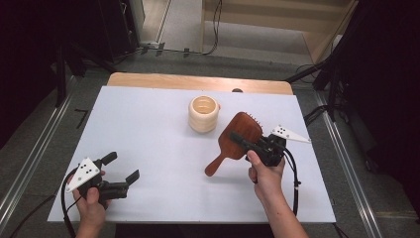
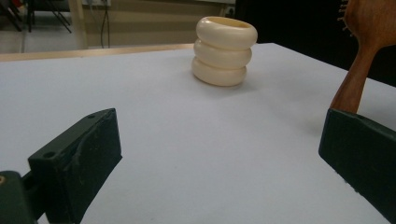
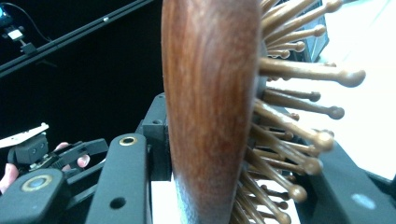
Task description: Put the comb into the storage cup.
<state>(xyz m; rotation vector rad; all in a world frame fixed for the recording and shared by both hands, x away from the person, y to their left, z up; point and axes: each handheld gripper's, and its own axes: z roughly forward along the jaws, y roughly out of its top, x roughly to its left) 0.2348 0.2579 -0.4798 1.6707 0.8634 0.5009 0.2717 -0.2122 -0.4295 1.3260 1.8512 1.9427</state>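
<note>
Right gripper (image 1: 246, 140) clamped on brush (image 1: 237, 137) head, lifted near table's (image 1: 148, 129) right edge; left gripper (image 1: 122, 168) spread wide, empty, front-left corner. No legible writing.

Two handheld black grippers, bare forearms

Each gripper, left gripper (image 1: 121, 168) and right gripper (image 1: 243, 140), carries blocky black jaws, a white-dotted grey triangular plate, a trailing black cable; brass-ringed screw holes mark the right one's arms.
</note>
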